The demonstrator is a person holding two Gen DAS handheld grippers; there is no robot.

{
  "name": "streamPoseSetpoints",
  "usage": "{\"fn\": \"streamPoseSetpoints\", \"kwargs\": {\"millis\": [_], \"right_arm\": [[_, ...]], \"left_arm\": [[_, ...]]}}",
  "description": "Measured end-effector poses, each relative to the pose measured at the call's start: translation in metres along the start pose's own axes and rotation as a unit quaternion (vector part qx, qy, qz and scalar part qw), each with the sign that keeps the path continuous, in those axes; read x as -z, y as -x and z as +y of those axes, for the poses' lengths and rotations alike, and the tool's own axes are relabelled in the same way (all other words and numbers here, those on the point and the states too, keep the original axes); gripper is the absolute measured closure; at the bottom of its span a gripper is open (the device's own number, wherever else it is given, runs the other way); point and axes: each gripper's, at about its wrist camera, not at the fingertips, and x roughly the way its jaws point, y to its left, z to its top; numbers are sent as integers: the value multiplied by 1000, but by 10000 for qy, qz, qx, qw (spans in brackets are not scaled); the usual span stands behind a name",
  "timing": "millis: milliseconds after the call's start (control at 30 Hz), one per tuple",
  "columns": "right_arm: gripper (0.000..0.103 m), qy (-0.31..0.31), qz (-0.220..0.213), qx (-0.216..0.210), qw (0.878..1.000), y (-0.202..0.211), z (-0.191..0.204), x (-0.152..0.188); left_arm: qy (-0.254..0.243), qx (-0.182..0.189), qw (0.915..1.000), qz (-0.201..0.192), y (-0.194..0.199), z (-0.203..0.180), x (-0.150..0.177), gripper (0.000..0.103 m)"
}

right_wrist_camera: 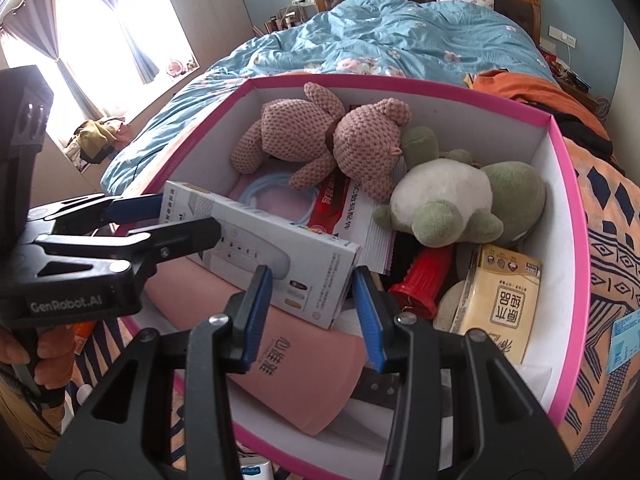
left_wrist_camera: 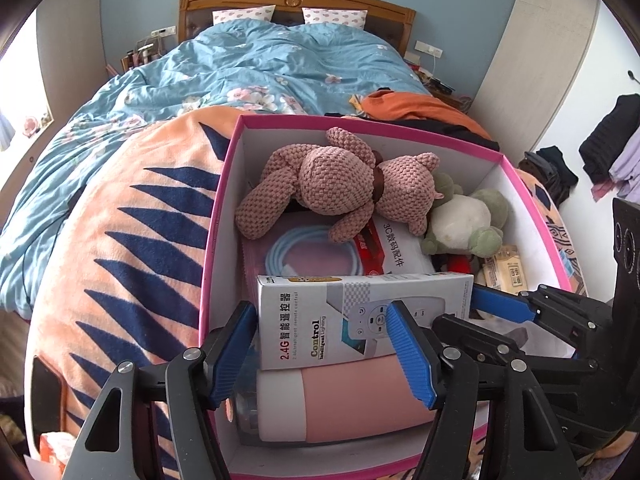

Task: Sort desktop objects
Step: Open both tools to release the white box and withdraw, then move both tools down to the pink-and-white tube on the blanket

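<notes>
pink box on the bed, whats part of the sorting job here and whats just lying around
Job: pink box, remote control box, pink bottle, knitted bear, green plush, tissue pack, red item.

Lying about: blue duvet, orange garment, pillows.

Pink knitted yarn bear (left_wrist_camera: 340,184): coarse, matt. White printed cardboard carton (left_wrist_camera: 360,316): smooth, slight sheen. Pink-rimmed cardboard storage box (left_wrist_camera: 216,216): matt white walls.

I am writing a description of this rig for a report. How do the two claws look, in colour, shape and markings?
Both look alike: the left claw and the right claw have black plastic frames with triangular cut-outs and silver bolts. Their fingers carry ribbed blue pads. The right wrist view shows white "GenRobot.AI" lettering on the left claw's body. No cables or sleeves show.
</notes>
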Motion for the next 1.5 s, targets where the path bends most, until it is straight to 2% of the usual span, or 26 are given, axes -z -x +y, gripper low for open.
{"fn": "streamPoseSetpoints", "kwargs": {"millis": [233, 500, 733, 900, 1033, 1233, 1500], "right_arm": [[58, 19, 107, 101, 9999, -9, -1, -1], [58, -28, 63, -34, 10000, -10, -4, 3], [58, -104, -222, -295, 9993, 3, 1, 9], [58, -89, -521, -558, 9970, 29, 9, 21], [58, 146, -720, -841, 9937, 58, 27, 39], [58, 641, -736, -1335, 9862, 93, 62, 80], [58, 1158, -745, -1968, 9707, 138, 103, 133]], "left_arm": [[5, 13, 10000, -95, 3, 2, 2, 40], [-32, 353, 9986, -380, 20, 8, 11, 40], [-133, 820, 9937, -746, 50, 11, 27, 39], [-142, 1055, 9886, -1061, 85, 18, 44, 39], [-120, 1109, 9861, -1228, 112, 24, 62, 38], [-34, 1159, 9855, -1235, 139, 33, 92, 38], [209, 1549, 9814, -1117, 169, 42, 143, 38]]}}
